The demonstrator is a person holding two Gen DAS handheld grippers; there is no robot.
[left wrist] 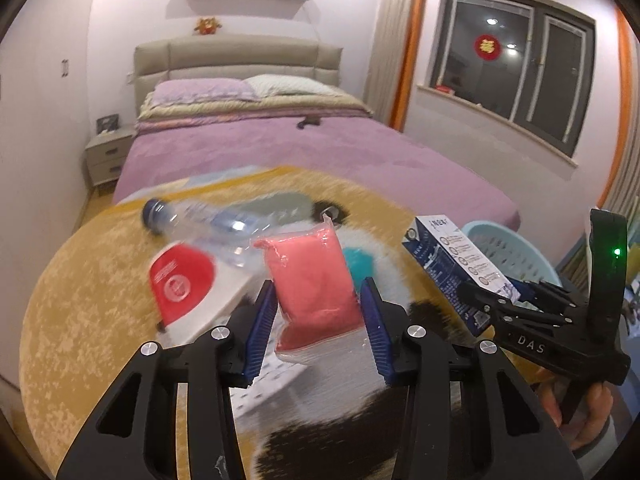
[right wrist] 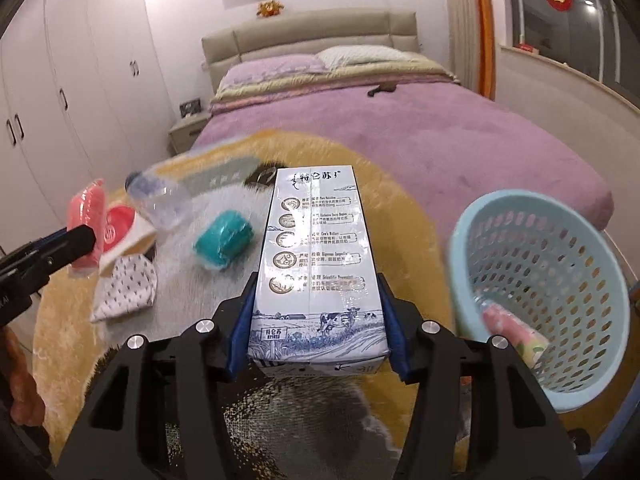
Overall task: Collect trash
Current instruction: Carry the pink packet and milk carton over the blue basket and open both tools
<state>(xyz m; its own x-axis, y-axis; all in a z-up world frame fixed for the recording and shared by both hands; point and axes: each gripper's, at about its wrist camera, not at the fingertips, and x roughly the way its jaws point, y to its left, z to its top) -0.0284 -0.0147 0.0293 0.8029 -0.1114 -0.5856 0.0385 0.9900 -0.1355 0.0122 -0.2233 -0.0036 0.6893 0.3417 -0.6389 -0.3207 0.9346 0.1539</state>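
My left gripper point(left wrist: 318, 286) is shut on a pink plastic-wrapped packet point(left wrist: 312, 280), which hangs above the rug; the right wrist view shows it at the far left as the pink packet point(right wrist: 86, 216). My right gripper point(right wrist: 317, 284) is shut on a blue-and-white milk carton point(right wrist: 316, 264), its long side pointing away from me; in the left wrist view the carton point(left wrist: 448, 264) is at the right. Just right of the carton a light blue perforated basket point(right wrist: 560, 392) holds a pink-and-green wrapped item point(right wrist: 516, 328).
On the round yellow rug point(left wrist: 80, 320) lie a clear plastic bottle point(right wrist: 164, 204), a teal packet point(right wrist: 224, 240), a red-and-white box point(left wrist: 188, 288) and a white dotted pouch point(right wrist: 126, 288). A purple bed point(left wrist: 320, 152) stands behind, a nightstand point(left wrist: 106, 156) and wardrobes point(right wrist: 60, 100) at the left.
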